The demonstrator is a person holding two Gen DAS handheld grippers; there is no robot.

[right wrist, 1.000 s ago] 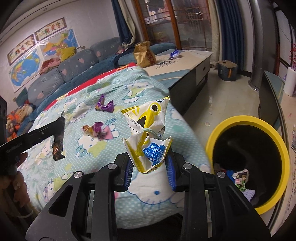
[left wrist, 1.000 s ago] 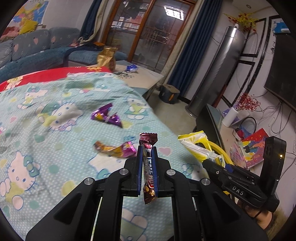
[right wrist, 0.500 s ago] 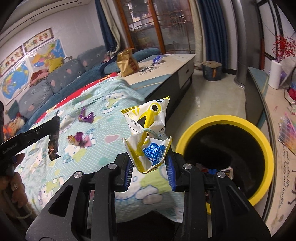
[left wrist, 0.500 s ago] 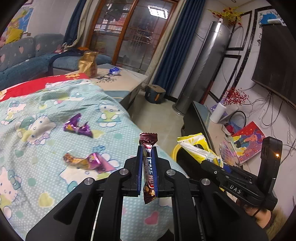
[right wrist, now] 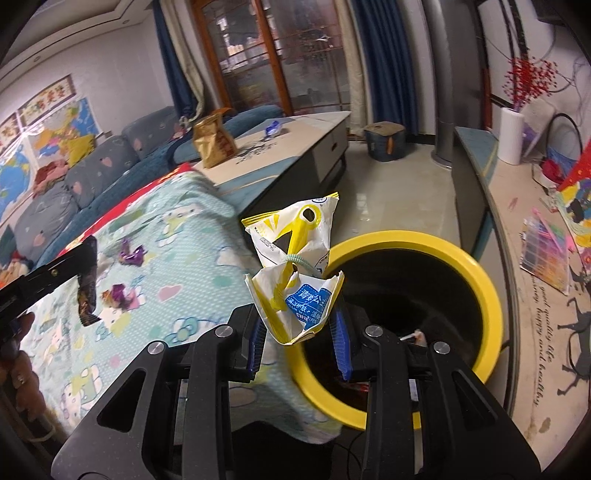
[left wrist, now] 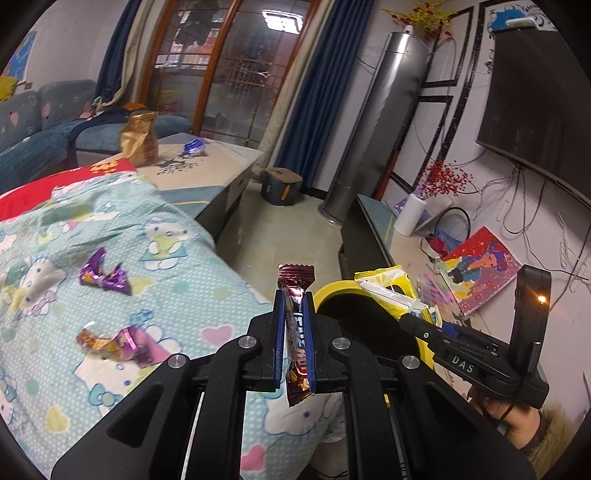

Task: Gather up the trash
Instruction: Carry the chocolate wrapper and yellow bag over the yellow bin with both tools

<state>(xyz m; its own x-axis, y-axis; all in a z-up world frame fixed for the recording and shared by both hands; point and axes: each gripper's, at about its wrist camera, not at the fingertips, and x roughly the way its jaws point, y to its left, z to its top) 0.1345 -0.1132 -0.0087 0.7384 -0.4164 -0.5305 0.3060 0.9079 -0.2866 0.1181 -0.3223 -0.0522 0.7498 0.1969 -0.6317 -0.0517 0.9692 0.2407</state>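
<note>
Your left gripper (left wrist: 294,332) has its fingers clamped on a dark red wrapper (left wrist: 295,334), standing upright at the blanket's (left wrist: 207,280) edge. Your right gripper (right wrist: 300,334) pinches a yellow-and-white bag (right wrist: 295,266) just over the yellow bin's (right wrist: 484,295) near rim. Two more wrappers, a purple one (left wrist: 105,275) and a pink one (left wrist: 110,343), lie on the blanket at 10 o'clock of the left fingers.

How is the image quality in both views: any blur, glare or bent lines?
Left wrist view: sharp; the ceiling lamp's reflection glares in the glass doors; the silver column curves from fisheye distortion. Right wrist view: sharp on the yellow-white packet; the yellow bin is dark inside; corners are vignetted black.
</note>
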